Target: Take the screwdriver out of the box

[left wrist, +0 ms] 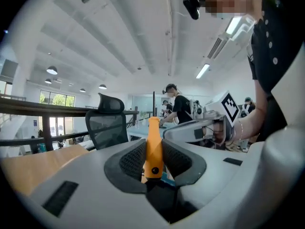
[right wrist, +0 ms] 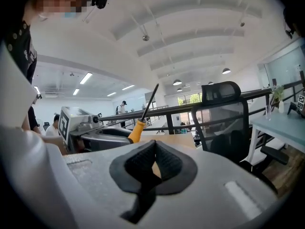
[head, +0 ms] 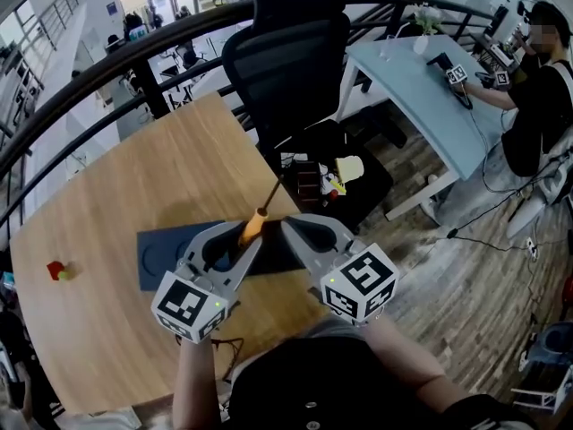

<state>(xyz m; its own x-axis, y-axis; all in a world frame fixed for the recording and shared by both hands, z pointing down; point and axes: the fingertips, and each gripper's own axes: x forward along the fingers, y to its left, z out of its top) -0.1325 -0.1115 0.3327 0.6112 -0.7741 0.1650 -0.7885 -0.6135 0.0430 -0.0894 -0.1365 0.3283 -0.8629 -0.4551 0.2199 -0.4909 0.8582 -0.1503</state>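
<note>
An orange-handled screwdriver (head: 253,226) with a dark shaft is held above the wooden table (head: 134,177), its shaft slanting up and away. My left gripper (head: 246,231) is shut on the handle; in the left gripper view the handle (left wrist: 153,149) stands upright between the ribbed pads. The dark blue box (head: 161,253) lies flat on the table below both grippers, partly hidden by them. My right gripper (head: 291,225) hangs just right of the left one with its pads together and nothing between them (right wrist: 153,149). The right gripper view shows the screwdriver (right wrist: 137,129) off to its left.
A black office chair (head: 286,61) stands beyond the table's far edge, in front of a curved dark railing (head: 81,83). A small red object (head: 56,270) lies near the table's left edge. At the right, a person sits at a pale blue desk (head: 421,88).
</note>
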